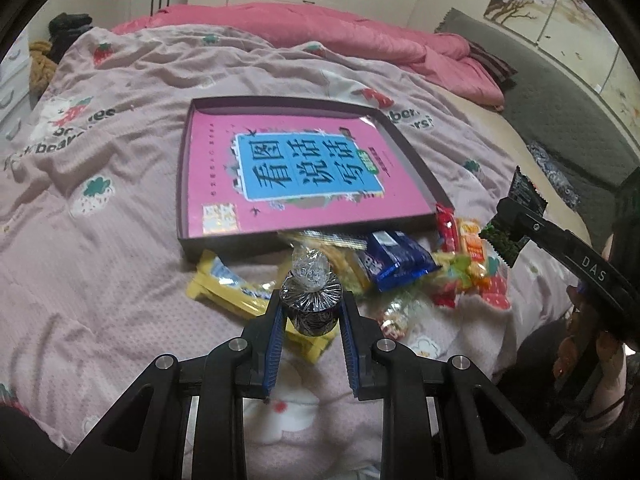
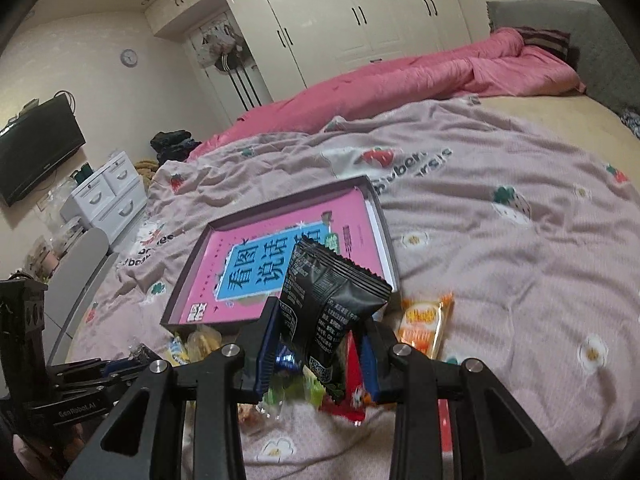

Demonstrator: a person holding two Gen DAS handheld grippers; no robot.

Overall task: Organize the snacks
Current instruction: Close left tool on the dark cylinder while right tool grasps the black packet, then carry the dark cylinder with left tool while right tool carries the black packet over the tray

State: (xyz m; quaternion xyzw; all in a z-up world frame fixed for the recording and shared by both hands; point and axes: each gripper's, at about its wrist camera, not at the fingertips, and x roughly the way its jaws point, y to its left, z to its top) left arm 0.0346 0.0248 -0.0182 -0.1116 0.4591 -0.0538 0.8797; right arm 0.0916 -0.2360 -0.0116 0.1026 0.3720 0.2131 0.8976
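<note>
Clamped between the blue pads of the left gripper [image 1: 310, 312] is a dark foil-wrapped snack [image 1: 311, 304] with a twisted clear top, seen only from the left wrist. A black snack packet [image 2: 328, 304] is pinched by the right gripper [image 2: 316, 350], its print legible only from the right wrist. Beyond, loose snacks [image 1: 400, 260] are heaped on the bedspread [image 1: 120, 208] against the near wall of a shallow box [image 1: 224, 242] holding a pink book [image 1: 288, 172]; several wrappers are blurred or overlapped.
</note>
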